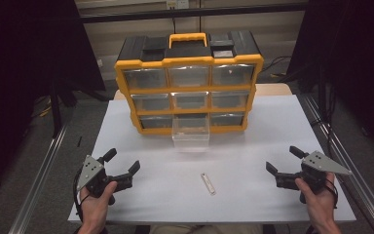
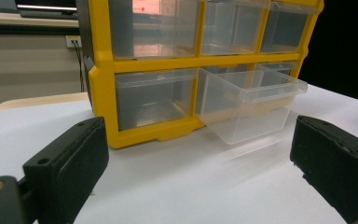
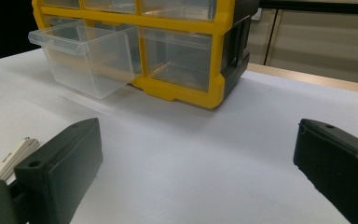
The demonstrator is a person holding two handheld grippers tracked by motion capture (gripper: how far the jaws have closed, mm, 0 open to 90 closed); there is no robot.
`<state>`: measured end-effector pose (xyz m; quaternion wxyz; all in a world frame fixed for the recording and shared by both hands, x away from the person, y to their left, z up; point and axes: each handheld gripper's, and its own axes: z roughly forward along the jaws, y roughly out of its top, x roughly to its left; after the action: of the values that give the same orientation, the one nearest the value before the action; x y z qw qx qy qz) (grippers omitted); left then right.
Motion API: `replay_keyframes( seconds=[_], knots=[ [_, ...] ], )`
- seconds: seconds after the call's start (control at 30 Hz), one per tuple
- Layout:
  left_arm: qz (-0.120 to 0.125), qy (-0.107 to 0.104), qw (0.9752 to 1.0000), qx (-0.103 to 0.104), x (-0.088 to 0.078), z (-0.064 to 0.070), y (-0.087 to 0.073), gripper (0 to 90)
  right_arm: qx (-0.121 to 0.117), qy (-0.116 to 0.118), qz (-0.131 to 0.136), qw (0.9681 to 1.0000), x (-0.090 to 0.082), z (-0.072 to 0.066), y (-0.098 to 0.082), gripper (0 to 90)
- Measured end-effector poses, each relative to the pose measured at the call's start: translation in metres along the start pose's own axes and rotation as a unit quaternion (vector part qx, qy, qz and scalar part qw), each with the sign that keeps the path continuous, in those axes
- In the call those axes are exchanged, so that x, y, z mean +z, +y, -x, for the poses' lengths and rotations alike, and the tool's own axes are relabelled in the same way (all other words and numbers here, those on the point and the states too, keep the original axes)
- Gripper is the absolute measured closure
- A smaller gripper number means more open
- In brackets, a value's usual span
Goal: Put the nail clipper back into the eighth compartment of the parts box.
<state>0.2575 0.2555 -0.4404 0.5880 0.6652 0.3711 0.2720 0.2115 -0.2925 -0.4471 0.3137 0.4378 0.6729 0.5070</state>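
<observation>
A yellow and black storage cabinet (image 1: 189, 83) stands at the upper centre of the high view, on the far part of the white counter (image 1: 253, 146). It has a yellow carry handle on its black top and three rows of three clear plastic drawers set in a yellow frame. The middle drawer of the bottom row, a clear drawer (image 1: 191, 134), is pulled out toward the lower edge of the frame and juts over the counter; its walls are see-through and thin, with a lip around the top rim. In the left gripper view the same clear drawer (image 2: 249, 105) sits right of centre, slanting out of the yellow frame, and no contents can be made out in it.

A small pale flat strip (image 1: 208, 183) lies on the counter just below the centre of the high view, well apart from the cabinet and between the two grippers. Its end shows at the lower left edge of the right gripper view (image 3: 14, 156), beside the left jaw.

The left hand-held gripper (image 1: 121, 163) is at the lower left of the high view, its jaws spread wide with nothing between them. The right hand-held gripper (image 1: 285, 160) is at the lower right, its jaws likewise wide apart and empty. Both are well apart from the strip and the drawer.
</observation>
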Motion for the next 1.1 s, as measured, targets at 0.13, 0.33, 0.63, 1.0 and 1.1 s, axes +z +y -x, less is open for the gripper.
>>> replay_keyframes(
  seconds=[0.13,0.33,0.63,1.0,1.1],
  knots=[
    [-0.002,-0.006,1.0,0.001,0.001,0.0,-0.001,4.4,-0.004,0.003,-0.013,0.9999,0.003,0.0,-0.002,2.6],
    [-0.002,-0.004,1.0,0.004,0.001,0.0,-0.001,4.4,-0.01,0.014,-0.021,0.9996,0.006,-0.003,-0.002,2.2],
    [-0.003,0.001,1.0,-0.001,0.0,0.0,-0.001,4.4,-0.016,0.041,-0.058,0.9973,0.017,-0.016,-0.004,1.5],
    [-0.004,0.008,0.9999,-0.009,0.0,0.0,0.0,4.4,-0.021,0.118,-0.095,0.9883,0.023,-0.039,0.002,7.3],
    [-0.012,0.006,0.9999,0.0,-0.001,-0.001,0.0,4.5,-0.019,0.136,-0.1,0.9855,0.027,-0.047,0.005,7.5]
  ],
)
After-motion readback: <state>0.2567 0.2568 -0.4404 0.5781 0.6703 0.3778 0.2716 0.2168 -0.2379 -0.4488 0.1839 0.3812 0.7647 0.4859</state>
